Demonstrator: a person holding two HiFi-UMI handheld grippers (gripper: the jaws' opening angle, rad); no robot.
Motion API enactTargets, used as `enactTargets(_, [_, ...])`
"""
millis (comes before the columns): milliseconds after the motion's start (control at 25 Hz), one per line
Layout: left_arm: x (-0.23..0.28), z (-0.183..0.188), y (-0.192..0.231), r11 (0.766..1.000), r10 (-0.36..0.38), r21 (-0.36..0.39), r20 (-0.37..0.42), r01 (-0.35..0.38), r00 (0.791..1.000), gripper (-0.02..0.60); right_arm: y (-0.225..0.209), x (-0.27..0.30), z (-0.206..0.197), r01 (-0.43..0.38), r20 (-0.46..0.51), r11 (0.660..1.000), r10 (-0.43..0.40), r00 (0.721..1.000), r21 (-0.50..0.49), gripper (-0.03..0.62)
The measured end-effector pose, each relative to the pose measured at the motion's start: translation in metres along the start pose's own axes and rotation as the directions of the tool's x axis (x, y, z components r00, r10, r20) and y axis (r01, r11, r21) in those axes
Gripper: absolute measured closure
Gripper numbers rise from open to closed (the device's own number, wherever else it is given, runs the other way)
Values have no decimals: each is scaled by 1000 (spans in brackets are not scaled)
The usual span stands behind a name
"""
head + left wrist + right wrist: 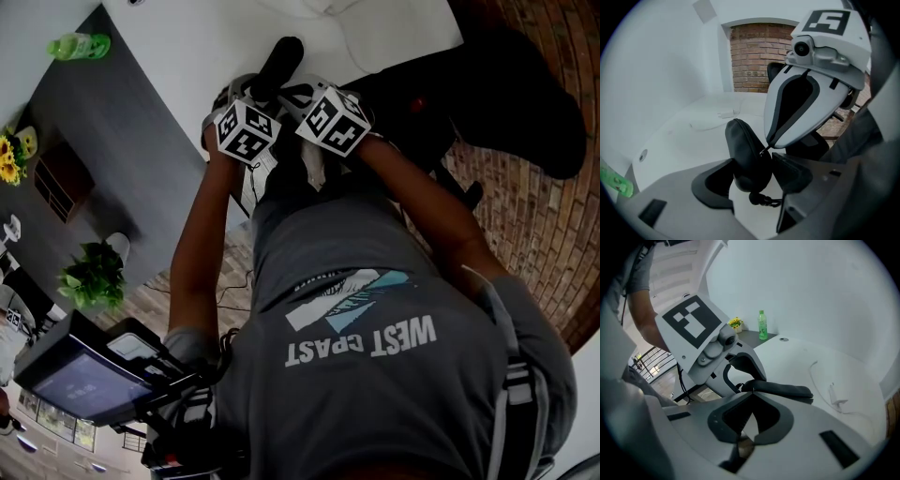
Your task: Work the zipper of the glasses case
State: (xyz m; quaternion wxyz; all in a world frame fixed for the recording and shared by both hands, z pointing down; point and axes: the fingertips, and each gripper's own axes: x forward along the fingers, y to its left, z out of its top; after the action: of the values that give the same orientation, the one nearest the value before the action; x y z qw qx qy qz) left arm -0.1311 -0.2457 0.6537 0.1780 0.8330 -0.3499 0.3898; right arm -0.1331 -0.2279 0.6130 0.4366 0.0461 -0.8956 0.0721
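White worktop (684, 136), brick wall (754, 56) behind. Left gripper (757, 169) jaws clamp the black glasses case (743, 145), held up over the worktop. Right gripper (750, 382) jaws pinched together on the zipper pull (765, 151) at the case's edge.

This looks like an office or a work room. A big white surface (178, 66) has a thin white cable (820, 380) lying near its far edge. Past its left edge is a dark grey counter (112, 141) with a green bottle (80, 45) and yellow flowers (11, 159). A leafy plant (92, 274) and a screen (89, 384) on a stand are close by. A black chair (506, 75) stands by the right edge. Behind the far corner is a red brick wall (754, 56).
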Motion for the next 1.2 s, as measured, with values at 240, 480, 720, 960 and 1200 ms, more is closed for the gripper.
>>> enactTargets(240, [0, 0, -3, 999, -9, 41, 9, 9, 1000, 310, 0, -1, -2, -39, 5, 999, 39, 999, -6, 599])
enactTargets(480, [0, -5, -3, 977, 0, 211, -38, 8, 999, 321, -14, -4, -3, 0, -50, 1000, 0, 999, 1, 599])
enactTargets(720, [-13, -23, -10, 963, -52, 263, -15, 54, 999, 322, -57, -14, -22, 81, -120, 996, -77, 990, 26, 599])
enactTargets(960, [-25, -37, -23, 911, -70, 411, 49, 44, 996, 322, -89, 0, -51, 39, -239, 998, -52, 970, -58, 599])
enactTargets(1200, [-23, -39, -24, 883, -111, 462, 39, 81, 993, 325, -100, 38, -55, -45, -325, 943, -69, 943, -329, 599])
